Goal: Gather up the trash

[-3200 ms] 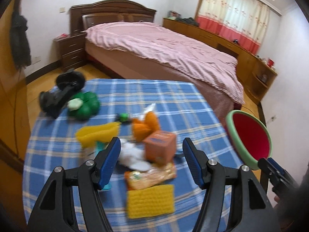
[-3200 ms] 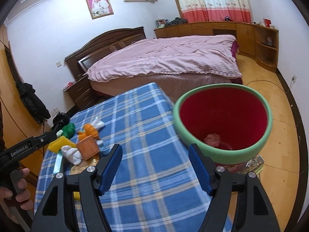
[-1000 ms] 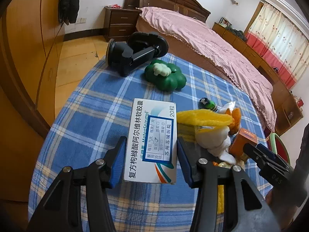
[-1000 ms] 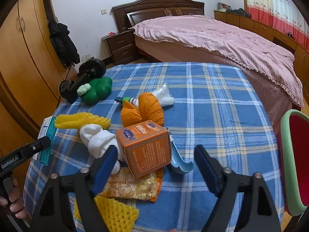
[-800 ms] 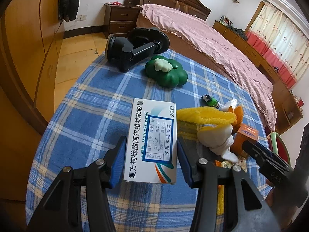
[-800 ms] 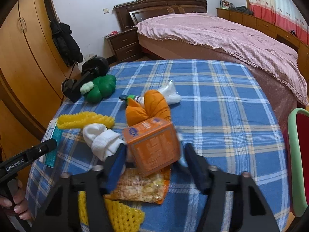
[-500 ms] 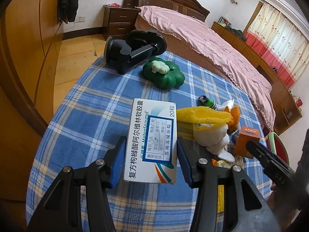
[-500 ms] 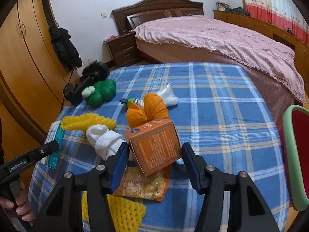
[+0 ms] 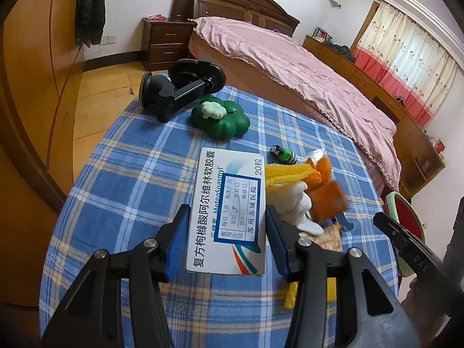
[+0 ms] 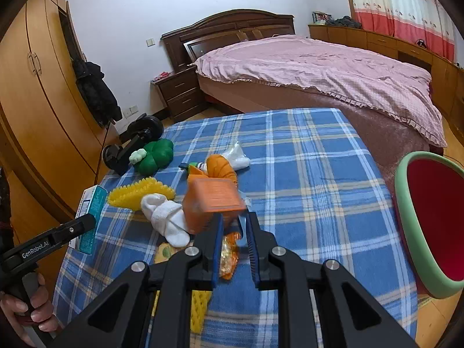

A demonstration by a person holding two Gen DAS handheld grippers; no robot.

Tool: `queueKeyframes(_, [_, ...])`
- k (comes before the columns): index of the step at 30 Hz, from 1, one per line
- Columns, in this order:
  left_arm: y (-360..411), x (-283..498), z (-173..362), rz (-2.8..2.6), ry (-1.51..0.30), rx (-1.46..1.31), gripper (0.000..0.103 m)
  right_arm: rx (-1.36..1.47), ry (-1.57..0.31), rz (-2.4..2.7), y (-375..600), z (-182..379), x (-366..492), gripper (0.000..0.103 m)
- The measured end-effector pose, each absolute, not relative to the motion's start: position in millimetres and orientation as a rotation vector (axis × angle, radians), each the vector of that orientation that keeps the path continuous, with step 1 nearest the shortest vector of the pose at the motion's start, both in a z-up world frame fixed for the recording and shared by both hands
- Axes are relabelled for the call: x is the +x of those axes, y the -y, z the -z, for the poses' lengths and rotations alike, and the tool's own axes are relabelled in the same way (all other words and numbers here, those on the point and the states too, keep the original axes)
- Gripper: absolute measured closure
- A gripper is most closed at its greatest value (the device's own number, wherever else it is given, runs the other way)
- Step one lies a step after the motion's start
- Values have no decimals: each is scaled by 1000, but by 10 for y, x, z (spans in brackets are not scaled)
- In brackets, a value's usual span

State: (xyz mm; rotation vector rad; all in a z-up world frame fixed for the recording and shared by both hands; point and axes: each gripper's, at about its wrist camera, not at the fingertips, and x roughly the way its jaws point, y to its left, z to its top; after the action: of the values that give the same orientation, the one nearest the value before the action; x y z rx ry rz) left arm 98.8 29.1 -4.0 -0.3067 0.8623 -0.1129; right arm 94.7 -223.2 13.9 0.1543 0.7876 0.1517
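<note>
Since a second ago the right tool (image 10: 234, 226) has gone from wide open around the orange box (image 10: 213, 203) to nearly shut, its jaws closing; the box, blurred, sits tipped at their tips and I cannot tell if the pads press it. Left tool (image 9: 224, 233) grips the white medicine box (image 9: 230, 211) above the tabletop (image 9: 139, 174). A red bin with a green rim (image 10: 406, 211) stands off the tabletop's right edge

Blurred orange carton (image 10: 213, 203), tilted; white medicine box (image 9: 229, 211)
</note>
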Motion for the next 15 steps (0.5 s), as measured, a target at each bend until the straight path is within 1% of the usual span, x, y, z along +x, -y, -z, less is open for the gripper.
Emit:
queueKeyframes(2, [-286, 991, 49, 118, -864, -299, 51, 152, -784, -145, 2236, -126, 916, 69])
queueKeyframes(4, [-277, 1012, 69, 130, -874, -295, 51, 160, -781, -135, 2249, -113, 888, 45])
queueKeyframes(6, [-269, 1029, 79, 136, -879, -291, 51, 176, -779, -132, 2259, -99, 889, 38])
queueKeyframes(10, [-255, 1080, 101, 155, -883, -289, 51, 159, -790, -137, 2210, -65, 976, 31])
queueKeyframes(15, [-290, 1094, 90, 163, -882, -310, 51, 140, -824, -175, 2086, 14, 1170, 31])
